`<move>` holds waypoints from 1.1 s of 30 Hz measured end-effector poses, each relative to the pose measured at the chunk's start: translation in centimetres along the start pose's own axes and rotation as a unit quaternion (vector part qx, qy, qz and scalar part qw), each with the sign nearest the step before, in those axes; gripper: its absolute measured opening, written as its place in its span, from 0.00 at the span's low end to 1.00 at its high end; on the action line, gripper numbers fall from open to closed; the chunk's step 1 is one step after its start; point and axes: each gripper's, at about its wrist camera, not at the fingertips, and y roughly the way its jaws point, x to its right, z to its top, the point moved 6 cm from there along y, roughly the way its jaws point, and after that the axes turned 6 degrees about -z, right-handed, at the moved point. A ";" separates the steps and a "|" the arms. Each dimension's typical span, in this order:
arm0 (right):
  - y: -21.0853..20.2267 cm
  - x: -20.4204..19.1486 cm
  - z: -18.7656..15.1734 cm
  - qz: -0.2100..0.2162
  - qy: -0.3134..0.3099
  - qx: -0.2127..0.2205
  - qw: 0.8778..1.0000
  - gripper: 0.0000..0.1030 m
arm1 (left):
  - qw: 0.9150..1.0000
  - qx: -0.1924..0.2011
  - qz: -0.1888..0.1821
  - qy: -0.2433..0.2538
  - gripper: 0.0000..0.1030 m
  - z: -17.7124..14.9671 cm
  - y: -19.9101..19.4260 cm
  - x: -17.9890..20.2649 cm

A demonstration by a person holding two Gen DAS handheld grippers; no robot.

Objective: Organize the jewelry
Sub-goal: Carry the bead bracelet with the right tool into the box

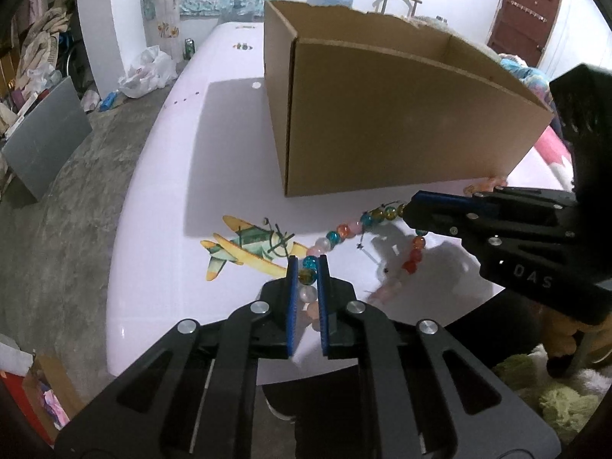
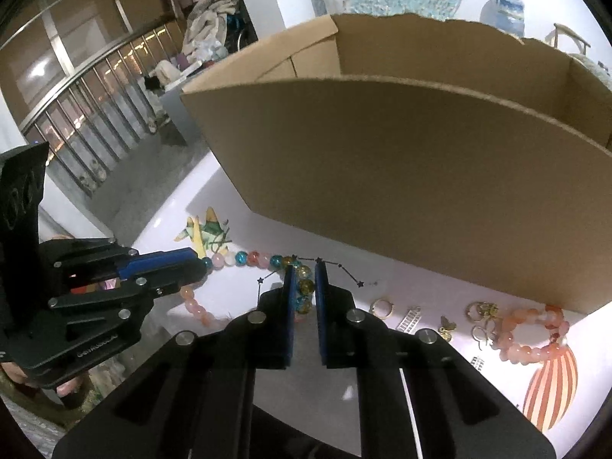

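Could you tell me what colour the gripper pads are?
Blue pads; the left wrist view shows them best.

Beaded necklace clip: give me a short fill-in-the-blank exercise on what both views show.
1. Both hand-held grippers, left and right, are shut on the same beaded ____.
2. The cardboard box stands ____ at the top.
3. The table bears a printed picture of an ____.

Missing words: necklace; open; airplane

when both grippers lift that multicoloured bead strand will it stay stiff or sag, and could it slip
Likely floppy: the bead strand curves loosely on the table, so it should sag between the left hand-held gripper and right hand-held gripper. The glossy round beads may slip or roll in the pads.
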 end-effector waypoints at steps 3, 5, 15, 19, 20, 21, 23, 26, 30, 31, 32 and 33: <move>-0.9 0.2 0.1 0.002 0.002 0.011 1.000 0.10 | 1.000 0.011 -0.003 0.002 0.08 0.4 -1.0 0.5; -1.6 0.5 -0.1 0.003 0.003 0.022 1.000 0.10 | 1.000 0.018 -0.005 0.004 0.08 0.7 -1.5 0.9; -9.3 -0.5 2.2 0.012 -0.008 0.100 0.995 0.10 | 0.995 0.084 -0.045 0.027 0.08 4.2 -7.6 3.8; -13.6 -0.8 5.1 0.018 -0.020 0.159 0.987 0.10 | 0.988 0.130 -0.075 0.047 0.08 7.3 -11.1 5.2; -14.4 -0.5 6.0 0.019 -0.020 0.169 0.985 0.10 | 0.985 0.142 -0.081 0.052 0.08 8.3 -11.8 5.5; -14.8 -0.3 7.1 0.020 -0.020 0.175 0.984 0.10 | 0.983 0.150 -0.086 0.057 0.08 9.3 -12.2 5.8; -15.0 0.3 9.0 0.020 -0.017 0.178 0.984 0.10 | 0.980 0.164 -0.091 0.067 0.08 11.3 -12.8 6.4; -14.7 2.0 12.2 0.022 -0.007 0.169 0.985 0.10 | 0.978 0.169 -0.087 0.081 0.08 14.1 -12.0 6.8; -11.2 4.3 16.4 0.038 0.013 0.110 0.993 0.10 | 0.983 0.145 -0.072 0.086 0.08 17.4 -8.8 6.1; -9.6 4.6 17.4 0.045 0.021 0.086 0.995 0.10 | 0.985 0.133 -0.071 0.082 0.08 18.1 -7.7 5.7; -8.0 5.1 18.1 0.051 0.026 0.061 0.996 0.10 | 0.987 0.123 -0.067 0.078 0.08 18.8 -6.6 5.2; -7.1 5.3 18.4 0.052 0.027 0.047 0.997 0.10 | 0.990 0.107 -0.054 0.074 0.08 19.5 -5.1 4.6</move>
